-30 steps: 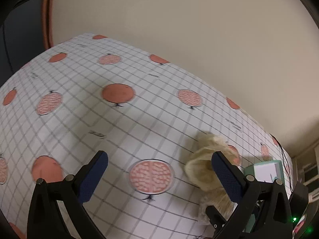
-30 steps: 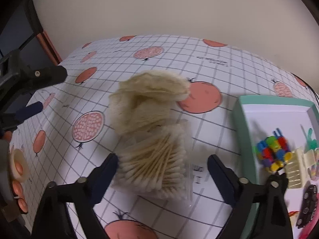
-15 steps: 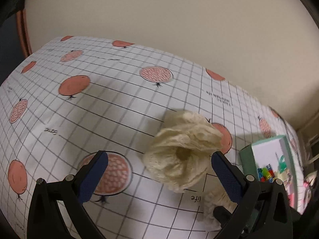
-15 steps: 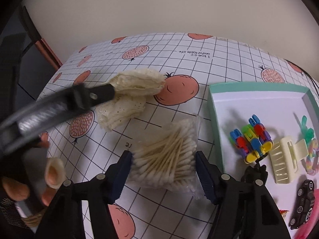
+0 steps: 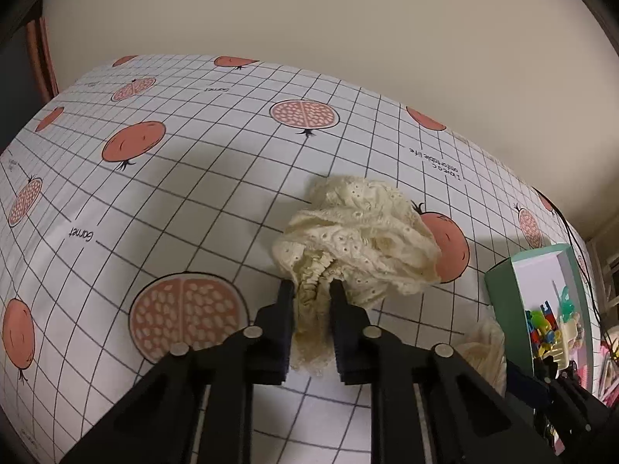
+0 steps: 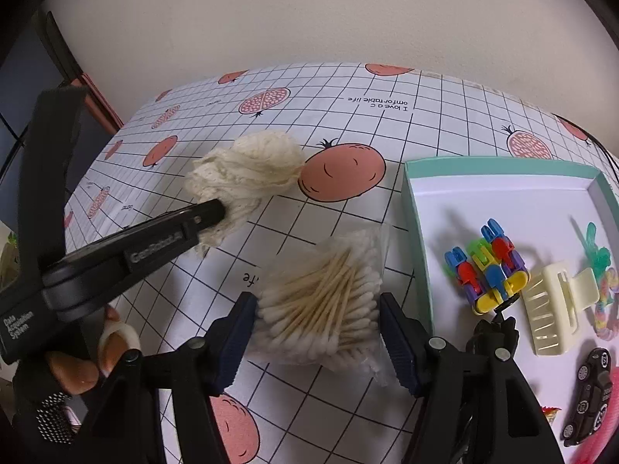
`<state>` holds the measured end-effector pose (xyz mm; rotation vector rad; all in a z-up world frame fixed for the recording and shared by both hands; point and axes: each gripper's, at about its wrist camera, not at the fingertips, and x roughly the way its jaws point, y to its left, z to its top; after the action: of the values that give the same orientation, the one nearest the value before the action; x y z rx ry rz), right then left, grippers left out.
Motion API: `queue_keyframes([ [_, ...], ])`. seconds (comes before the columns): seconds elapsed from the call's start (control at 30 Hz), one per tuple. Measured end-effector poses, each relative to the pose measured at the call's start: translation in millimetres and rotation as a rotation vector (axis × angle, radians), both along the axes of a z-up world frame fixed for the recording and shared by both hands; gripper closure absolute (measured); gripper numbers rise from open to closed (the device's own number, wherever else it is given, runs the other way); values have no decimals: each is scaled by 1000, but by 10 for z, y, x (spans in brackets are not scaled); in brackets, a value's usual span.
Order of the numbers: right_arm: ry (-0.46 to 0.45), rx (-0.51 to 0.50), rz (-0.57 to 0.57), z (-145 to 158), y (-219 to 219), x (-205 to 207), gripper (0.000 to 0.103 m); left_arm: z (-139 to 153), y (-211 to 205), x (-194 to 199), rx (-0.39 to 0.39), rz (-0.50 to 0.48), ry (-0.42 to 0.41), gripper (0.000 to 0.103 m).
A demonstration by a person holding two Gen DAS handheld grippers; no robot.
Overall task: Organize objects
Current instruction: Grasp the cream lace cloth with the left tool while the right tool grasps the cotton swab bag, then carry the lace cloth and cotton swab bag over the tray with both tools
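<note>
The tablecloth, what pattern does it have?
The tablecloth has a black grid on white with orange pomegranates; the left wrist view shows it best.

- The white grid-lined tablecloth with orange pomegranate prints [image 5: 216, 201] carries the upside-down word "Garnet" near its left edge in the left wrist view.
- The same cloth shows the upside-down lines "I love a c / omfortable life" toward its far edge, readable in the right wrist view [image 6: 381, 103] and partly in the left.
- A cut-off "ife" peeks out beside the clear bag of cotton swabs [image 6: 321, 301].
- The black left gripper [image 6: 216, 212] has raised lettering along its finger, roughly "GenRobot.AI", and white print "Data Acquisition System" on its body.
</note>
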<state>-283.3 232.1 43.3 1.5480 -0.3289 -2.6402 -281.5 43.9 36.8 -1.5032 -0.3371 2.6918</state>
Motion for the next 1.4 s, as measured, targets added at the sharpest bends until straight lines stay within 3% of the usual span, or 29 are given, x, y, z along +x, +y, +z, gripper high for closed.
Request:
queue_keyframes([
  [0.6,-49,-89,-31,25,71,182,41,11,-174,342,45,74,-116,87],
  [0.87,-49,-95,-22,214,73,397,41,65,-219,617,32,124,-156,87],
  [1.4,46,-72,-37,727,417,823,41,616,-41,1002,14,128,-41,87],
])
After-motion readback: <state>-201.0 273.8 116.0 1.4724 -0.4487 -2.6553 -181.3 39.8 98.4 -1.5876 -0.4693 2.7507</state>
